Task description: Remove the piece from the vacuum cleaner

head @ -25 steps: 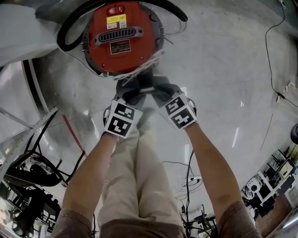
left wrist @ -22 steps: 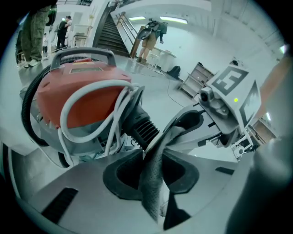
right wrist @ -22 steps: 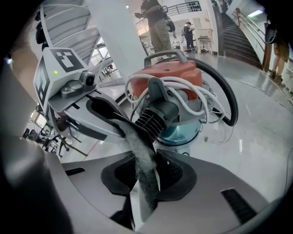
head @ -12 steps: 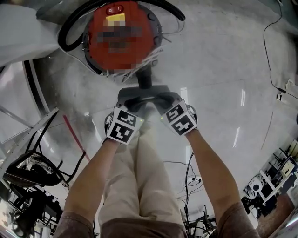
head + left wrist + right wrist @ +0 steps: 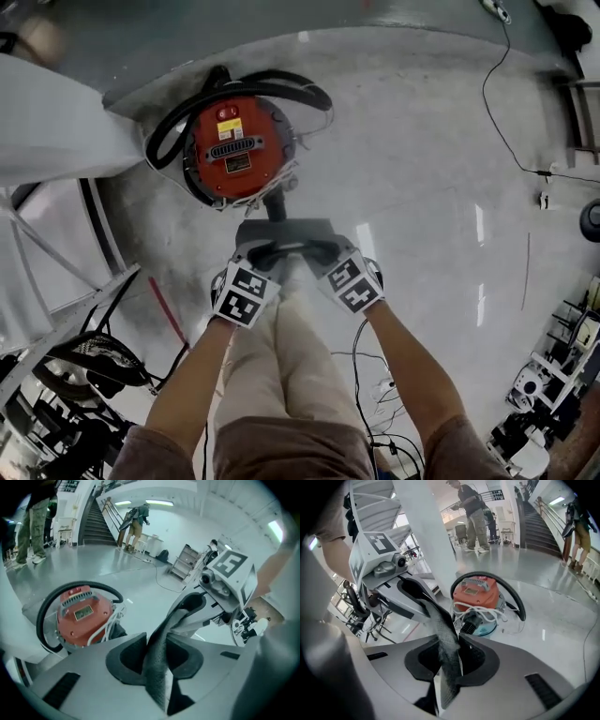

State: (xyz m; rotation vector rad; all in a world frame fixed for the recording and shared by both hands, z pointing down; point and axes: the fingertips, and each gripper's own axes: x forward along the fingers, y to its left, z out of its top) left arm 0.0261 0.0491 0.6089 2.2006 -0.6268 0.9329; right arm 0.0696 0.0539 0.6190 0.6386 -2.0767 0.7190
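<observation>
A red round vacuum cleaner [image 5: 234,150] [image 5: 82,616] [image 5: 477,591] stands on the floor with a black hose looped round it. Both grippers hang side by side well above the floor, on the near side of it. A dark grey textured strip [image 5: 174,619] [image 5: 440,627] runs from one gripper to the other. My left gripper [image 5: 267,251] [image 5: 157,653] is shut on one end, and my right gripper [image 5: 319,251] [image 5: 450,656] is shut on the other. Both pairs of jaws have just been closing, with the strip between them. A black ribbed stub [image 5: 275,204] [image 5: 469,620] sticks out of the vacuum towards me.
A white cord [image 5: 485,613] lies bundled on the vacuum's near side. A metal frame and cables [image 5: 84,347] crowd the lower left. A thin cable [image 5: 502,122] crosses the floor at the right. People stand by the stairs [image 5: 133,524] [image 5: 473,513] far off.
Both grippers have risen together with the strip, away from the vacuum. The black stub that they covered now shows, and the vacuum looks smaller and further off.
</observation>
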